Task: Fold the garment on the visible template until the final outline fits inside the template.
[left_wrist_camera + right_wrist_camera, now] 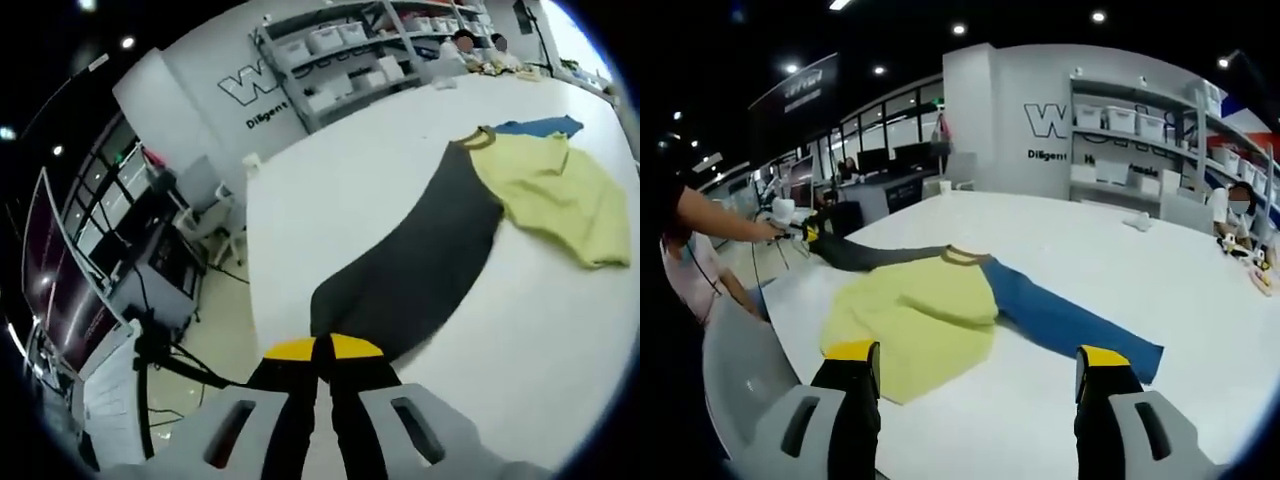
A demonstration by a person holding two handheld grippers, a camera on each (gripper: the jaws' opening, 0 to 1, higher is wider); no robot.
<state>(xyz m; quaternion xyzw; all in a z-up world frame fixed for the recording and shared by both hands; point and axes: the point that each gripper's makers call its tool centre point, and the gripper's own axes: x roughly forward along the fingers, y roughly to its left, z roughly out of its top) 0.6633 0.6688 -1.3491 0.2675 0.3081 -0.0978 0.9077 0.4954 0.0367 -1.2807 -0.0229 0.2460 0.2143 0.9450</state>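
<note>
A garment with a yellow body [915, 320], an olive collar [962, 256], a dark grey sleeve [875, 256] and a blue sleeve [1065, 322] lies on the white table [1090, 250]. In the left gripper view the grey sleeve [420, 250] stretches away from me toward the yellow body [560, 190], with the blue sleeve [540, 126] beyond it. My left gripper [322, 350] is shut on the grey sleeve's cuff near the table edge. It also shows as the left gripper [800, 234] held in a person's hand. My right gripper [976, 356] hovers open just short of the yellow body's near hem, holding nothing.
Shelves with white bins [1120, 120] line the back wall. People sit at the table's far end [1238, 215]. Desks with monitors [90, 230] and a chair [215, 215] stand past the table edge [250, 300]. Bare white tabletop [1200, 300] surrounds the garment.
</note>
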